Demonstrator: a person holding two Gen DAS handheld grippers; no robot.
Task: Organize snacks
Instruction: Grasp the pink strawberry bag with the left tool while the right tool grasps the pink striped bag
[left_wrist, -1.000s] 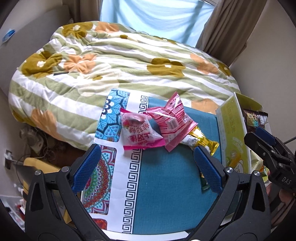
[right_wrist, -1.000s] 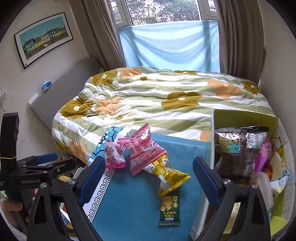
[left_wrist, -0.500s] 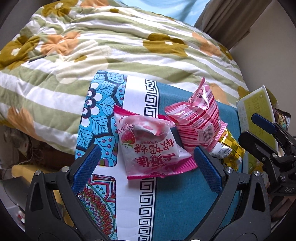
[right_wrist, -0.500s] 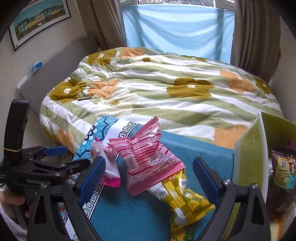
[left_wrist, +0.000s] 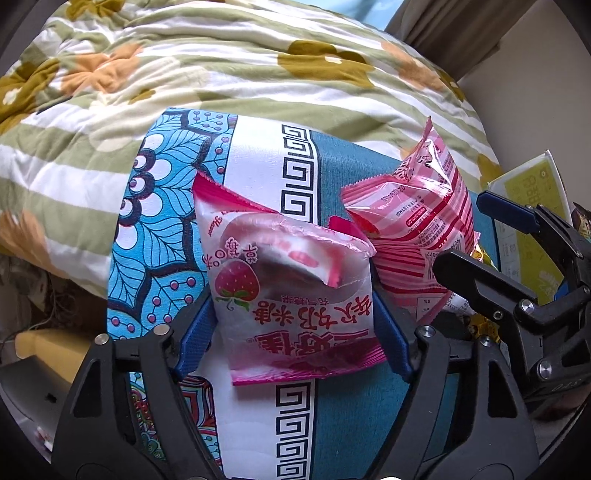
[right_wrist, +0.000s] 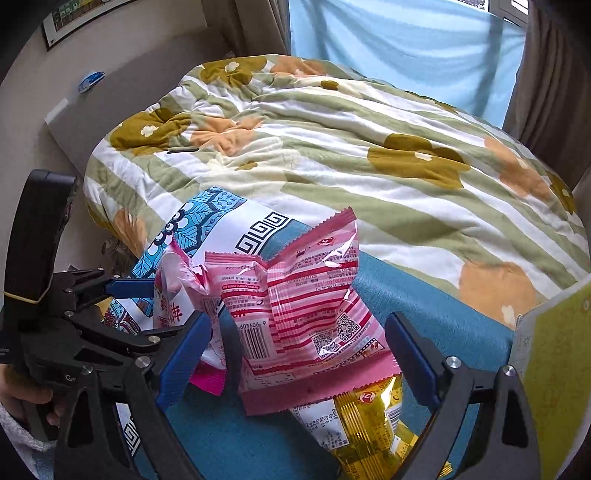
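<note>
The left gripper (left_wrist: 293, 325) has just been closing; its fingers (left_wrist: 194, 338) now clamp the strawberry candy bag (left_wrist: 288, 284). At three o'clock, the right gripper (right_wrist: 301, 360) straddles the pink striped packet (right_wrist: 306, 317), fingers apart. Next: close, lift, carry both to the yellow-green box (left_wrist: 532, 206).

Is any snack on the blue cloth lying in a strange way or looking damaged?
The pink striped packet is crumpled, one end sticking up, and it lies over the yellow packet. No packet looks torn or spilled.

glossy plastic snack packets (left_wrist: 295, 291), quilted cloth bedspread (left_wrist: 229, 74)
</note>
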